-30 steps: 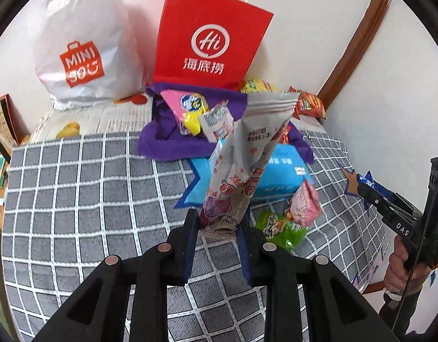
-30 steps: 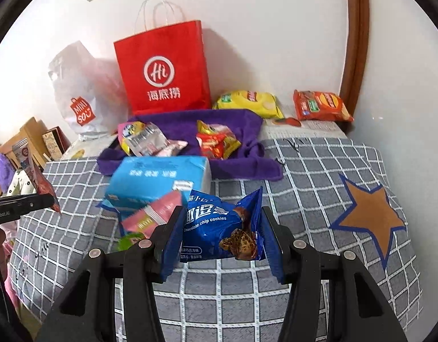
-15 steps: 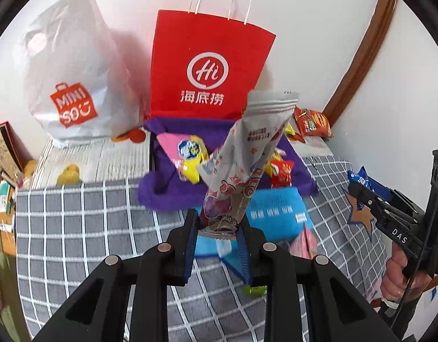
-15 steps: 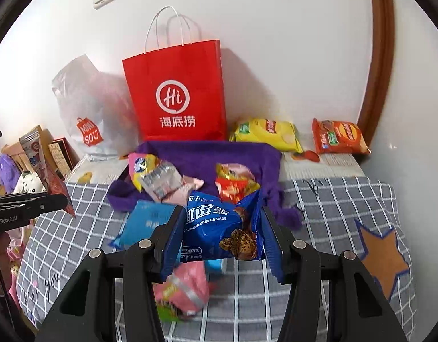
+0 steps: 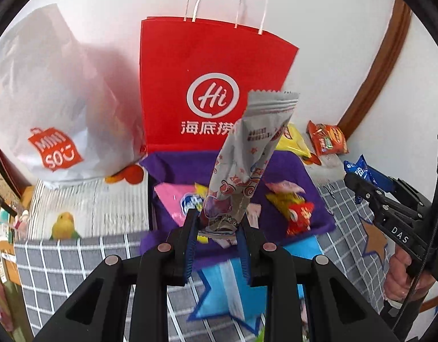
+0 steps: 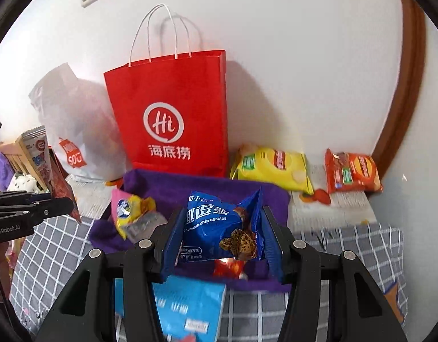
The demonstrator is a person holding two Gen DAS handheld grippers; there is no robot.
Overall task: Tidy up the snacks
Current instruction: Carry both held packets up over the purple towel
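Left gripper [image 5: 217, 225] is clamped on the bottom end of a tall grey snack packet [image 5: 247, 159], held upright above the purple cloth [image 5: 293, 171]. Right gripper [image 6: 220, 236] grips a blue cookie packet [image 6: 216, 228] across its width, also over the cloth. A red paper bag [image 6: 173, 114] stands against the wall behind. Loose snacks lie on the cloth; their labels are blurred, probably candy.

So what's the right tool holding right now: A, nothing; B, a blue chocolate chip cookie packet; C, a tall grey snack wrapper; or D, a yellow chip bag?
B: in the right wrist view the right tool has its pads pressed on the blue chocolate chip cookie packet, lifted above the purple cloth.
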